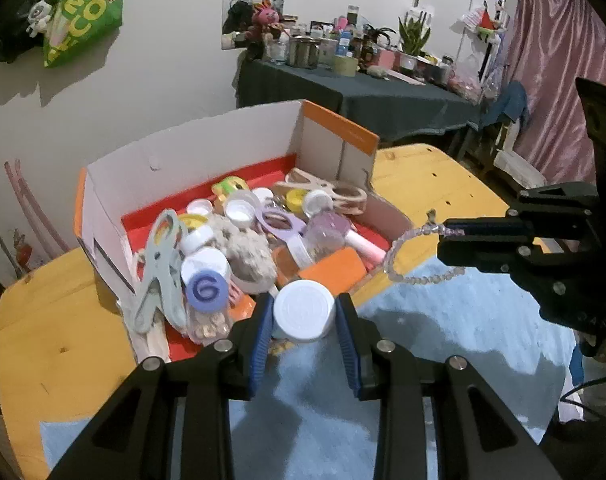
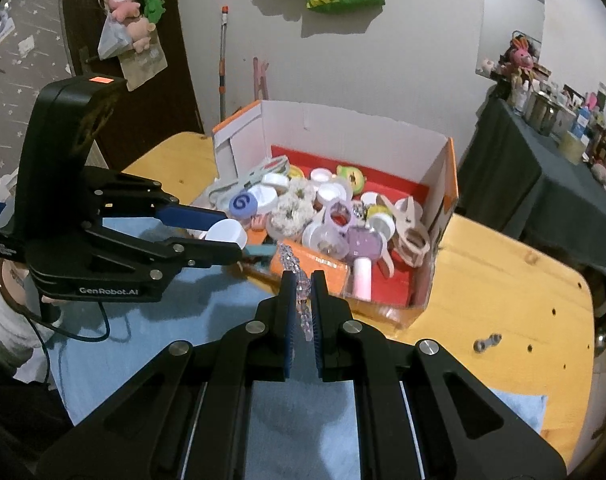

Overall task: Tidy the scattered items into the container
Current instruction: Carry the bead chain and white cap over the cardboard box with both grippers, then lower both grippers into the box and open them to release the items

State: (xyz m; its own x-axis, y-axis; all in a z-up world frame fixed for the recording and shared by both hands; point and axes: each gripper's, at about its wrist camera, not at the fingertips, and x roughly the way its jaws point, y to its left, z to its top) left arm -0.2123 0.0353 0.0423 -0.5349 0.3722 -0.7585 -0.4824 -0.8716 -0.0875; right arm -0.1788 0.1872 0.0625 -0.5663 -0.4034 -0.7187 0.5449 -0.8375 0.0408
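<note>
Open white-and-orange cardboard box (image 1: 191, 160), frame centre, already brimming with caps, pegs, toys. Left gripper (image 1: 303, 316) clamping round white plastic lid (image 1: 303, 314); right gripper (image 2: 301, 304) pinching clear beaded bracelet (image 2: 303, 300). Both hovering near box; small grey metal piece (image 2: 487, 342) lying lower right, waiting.

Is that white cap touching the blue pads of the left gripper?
Touching. The left wrist view shows the white cap squeezed between both pads.

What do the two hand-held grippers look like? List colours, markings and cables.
Both are matte black linkage frames with silver rivets and blue ribbed pads. The left hand-held gripper carries white "GenRobot.AI" lettering, an orange-lit panel on top and a trailing black cable. The right hand-held gripper shows no visible marking.
</note>
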